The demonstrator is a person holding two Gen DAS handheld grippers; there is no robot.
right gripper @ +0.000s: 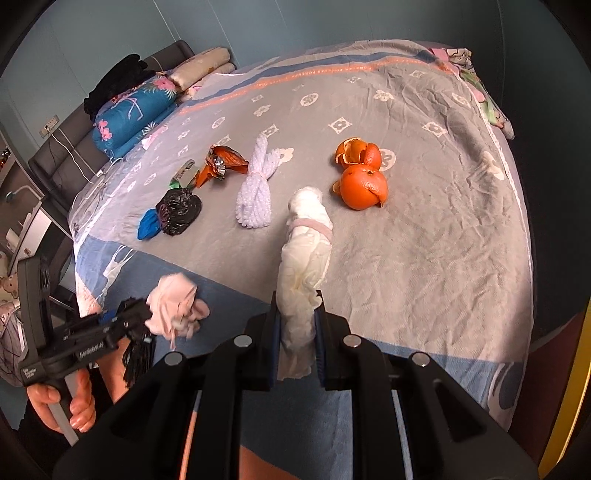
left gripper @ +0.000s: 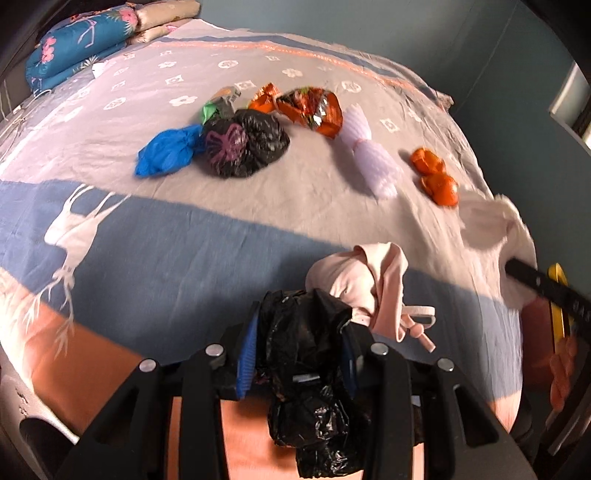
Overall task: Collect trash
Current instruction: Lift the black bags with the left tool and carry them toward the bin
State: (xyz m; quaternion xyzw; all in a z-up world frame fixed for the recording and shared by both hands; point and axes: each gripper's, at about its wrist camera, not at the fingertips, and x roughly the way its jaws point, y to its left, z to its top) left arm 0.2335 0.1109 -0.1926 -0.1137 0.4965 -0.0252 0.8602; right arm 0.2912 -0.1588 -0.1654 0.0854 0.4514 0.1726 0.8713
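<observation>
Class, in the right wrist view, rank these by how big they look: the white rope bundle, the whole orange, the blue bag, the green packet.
Largest to smallest:
1. white rope bundle
2. whole orange
3. blue bag and green packet: too alike to rank; the black bag hides part of the blue one.

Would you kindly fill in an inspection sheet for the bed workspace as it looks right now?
Surface: bedspread, grey with blue band, wrinkled.
Job's things: orange peels, white netting bundle, orange foil wrapper, knotted black bag, blue bag, green wrapper.
Clutter: pink cloth near the bed edge; folded quilt at the head.
Grippers: left tool shut on a black trash bag; right tool shut on a white tissue roll.
Cables: white cord by the headboard.
Surroundings: teal wall.
</observation>
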